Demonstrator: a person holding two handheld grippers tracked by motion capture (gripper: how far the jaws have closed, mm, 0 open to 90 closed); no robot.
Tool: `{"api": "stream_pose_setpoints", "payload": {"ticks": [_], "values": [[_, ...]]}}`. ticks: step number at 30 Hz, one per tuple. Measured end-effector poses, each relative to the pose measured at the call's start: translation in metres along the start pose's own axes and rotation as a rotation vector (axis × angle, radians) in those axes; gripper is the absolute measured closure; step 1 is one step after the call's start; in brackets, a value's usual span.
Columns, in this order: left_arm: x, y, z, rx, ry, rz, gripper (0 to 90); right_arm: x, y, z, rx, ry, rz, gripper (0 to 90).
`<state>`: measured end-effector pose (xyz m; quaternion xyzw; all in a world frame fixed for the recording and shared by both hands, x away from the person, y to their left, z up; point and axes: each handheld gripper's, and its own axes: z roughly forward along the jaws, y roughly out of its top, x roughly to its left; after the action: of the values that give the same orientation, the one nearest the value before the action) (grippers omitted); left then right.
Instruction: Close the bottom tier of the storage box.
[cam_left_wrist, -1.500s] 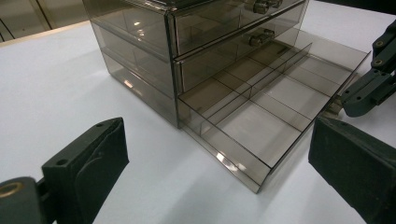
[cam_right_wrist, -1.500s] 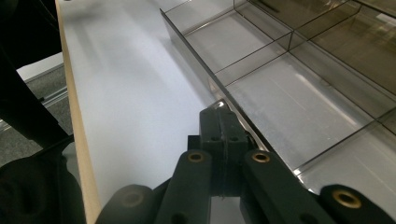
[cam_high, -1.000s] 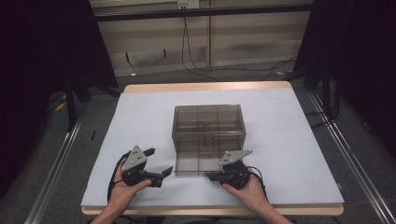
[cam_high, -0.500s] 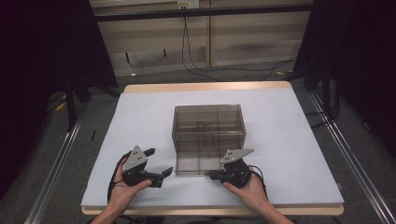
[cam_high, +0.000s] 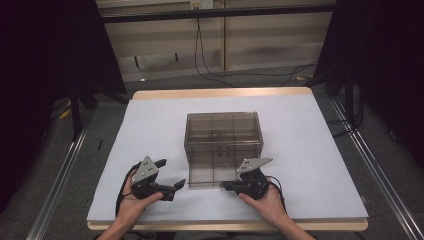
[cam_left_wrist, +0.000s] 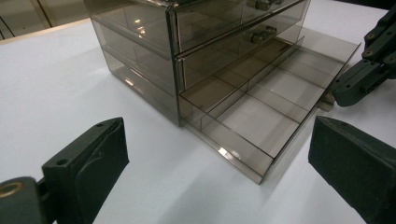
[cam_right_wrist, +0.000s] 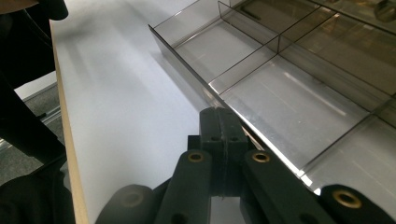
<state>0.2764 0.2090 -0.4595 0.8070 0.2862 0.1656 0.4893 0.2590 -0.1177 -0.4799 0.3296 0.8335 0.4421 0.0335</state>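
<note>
Nothing moved; smoky clear drawer box (cam_high: 223, 138), bottom drawer (cam_left_wrist: 261, 119) out (empty), right claw (cam_right_wrist: 219, 122) pinching its knob, left claw (cam_left_wrist: 219, 186) spread

Your left tool (cam_high: 169, 175) and right tool (cam_high: 231, 186) are black, each with a grey three-cornered plate, brass-coloured screws and a black cable.
</note>
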Motion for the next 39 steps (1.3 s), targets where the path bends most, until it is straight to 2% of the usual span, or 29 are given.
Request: {"api": "stream_pose_setpoints", "payload": {"ticks": [2,4,8,10,15,18,19,20,25,30,31,39], "values": [[-0.0003,0.0002,-0.0005,0.000,0.002,0.007,4.7,0.0014,0.0005,0.0010,0.003,-0.005,0.000,90.0],[-0.0020,0.0008,-0.0028,-0.026,0.005,0.008,4.8,0.0010,0.0015,-0.0001,-0.004,-0.007,-0.001,90.0],[-0.0013,0.0003,-0.0006,-0.010,0.008,0.006,4.8,-0.0028,0.0029,-0.0011,-0.022,-0.006,0.022,90.0],[-0.0019,0.0004,-0.0023,-0.010,-0.001,0.017,4.7,-0.0015,0.0036,-0.0005,-0.021,-0.016,0.014,90.0],[-0.0023,0.0010,-0.0034,-0.014,0.007,0.027,4.7,0.0000,0.0048,0.0018,-0.021,-0.017,0.012,90.0],[-0.0066,0.0012,-0.0031,-0.015,-0.006,0.025,4.6,-0.0005,0.0049,0.0032,-0.024,-0.012,0.009,90.0],[-0.0064,0.0013,-0.0031,-0.009,-0.006,0.047,4.5,-0.0005,0.0051,0.0035,-0.024,-0.014,0.009,90.0],[-0.0064,0.0016,-0.0032,-0.003,0.000,0.048,4.5,-0.0005,0.0051,0.0039,-0.028,-0.015,0.013,90.0],[-0.0046,0.0007,-0.0017,-0.006,-0.002,0.034,4.4,-0.0020,0.0052,0.0046,-0.033,-0.022,0.015,90.0],[-0.0044,0.0006,-0.0018,0.004,0.003,0.038,4.3,-0.0031,0.0050,0.0049,-0.039,-0.024,0.021,90.0],[-0.0050,0.0004,-0.0010,0.000,0.003,0.028,4.3,-0.0033,0.0051,0.0050,-0.039,-0.025,0.020,90.0],[-0.0048,0.0007,-0.0025,-0.005,0.007,0.042,4.3,-0.0043,0.0052,0.0038,-0.039,-0.036,0.022,90.0]]}}
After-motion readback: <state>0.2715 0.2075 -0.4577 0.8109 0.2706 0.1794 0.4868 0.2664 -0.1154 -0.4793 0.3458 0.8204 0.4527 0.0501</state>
